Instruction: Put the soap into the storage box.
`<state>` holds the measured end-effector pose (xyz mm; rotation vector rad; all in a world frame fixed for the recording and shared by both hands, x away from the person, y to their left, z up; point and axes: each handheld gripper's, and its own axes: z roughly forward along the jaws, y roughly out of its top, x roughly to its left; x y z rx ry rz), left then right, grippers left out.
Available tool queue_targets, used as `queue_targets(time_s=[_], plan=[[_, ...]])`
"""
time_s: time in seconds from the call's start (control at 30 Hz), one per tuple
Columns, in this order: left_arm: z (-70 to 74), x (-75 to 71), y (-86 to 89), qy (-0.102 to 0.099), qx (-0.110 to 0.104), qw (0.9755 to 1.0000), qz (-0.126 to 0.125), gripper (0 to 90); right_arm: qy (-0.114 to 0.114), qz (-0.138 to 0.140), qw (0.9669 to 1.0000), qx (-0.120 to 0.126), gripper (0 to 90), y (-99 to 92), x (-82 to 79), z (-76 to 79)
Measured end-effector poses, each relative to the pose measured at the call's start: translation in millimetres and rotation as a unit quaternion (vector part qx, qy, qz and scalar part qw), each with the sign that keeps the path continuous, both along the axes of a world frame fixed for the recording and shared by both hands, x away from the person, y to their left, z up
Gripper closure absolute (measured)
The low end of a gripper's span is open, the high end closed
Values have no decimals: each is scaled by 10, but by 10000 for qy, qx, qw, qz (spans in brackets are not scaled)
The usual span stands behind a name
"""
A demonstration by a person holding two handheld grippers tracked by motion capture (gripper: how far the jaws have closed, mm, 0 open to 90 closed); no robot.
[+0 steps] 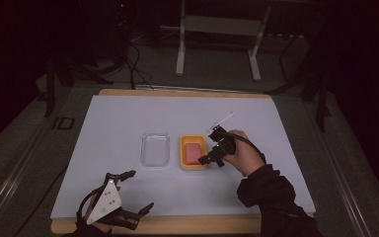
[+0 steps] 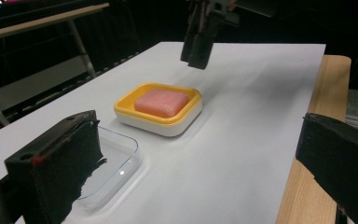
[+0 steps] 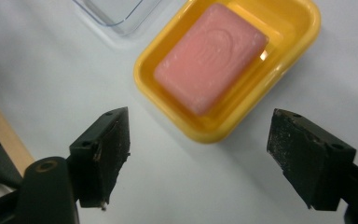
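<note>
2 jaws of the right gripper (image 3: 198,158) stand wide apart, empty, above the yellow dish's (image 3: 279,88) near corner; the pink soap (image 3: 210,57) lies inside it. Centre over the bar's short sides before lowering. The left gripper (image 1: 128,195) rests open and empty near the table's front edge.

A white sheet (image 1: 128,192) covers most of the wooden table (image 1: 187,224), whose bare edge shows as a light strip along the bottom of the high view and again along the top edge of the sheet. A white metal frame on two legs (image 1: 180,54) stands on the grey floor (image 1: 24,148) in the upper middle of that view. Dark cables (image 1: 134,66) trail across the floor in the upper left, near black stands.
</note>
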<state>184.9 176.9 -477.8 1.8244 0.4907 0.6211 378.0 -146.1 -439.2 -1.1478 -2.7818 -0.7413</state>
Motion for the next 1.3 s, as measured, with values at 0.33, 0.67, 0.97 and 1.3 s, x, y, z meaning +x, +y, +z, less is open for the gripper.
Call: queue_targets(time_s=[0.33,0.67,0.97,1.3], plan=[[-2,2,-3,-3,11,10000,21,6,-320,-111,9987,381,206,-316,-195,-105],[-6,6,-10,8,21,10000,19,6,-743,-275,9955,511,196,-635,-381,-226],[-6,5,-12,-2,34,10000,17,6,-1189,-373,9897,709,193,-759,-521,-252],[-8,8,-14,2,47,10000,12,6,-1417,-830,9809,1038,188,-1072,-723,-300]])
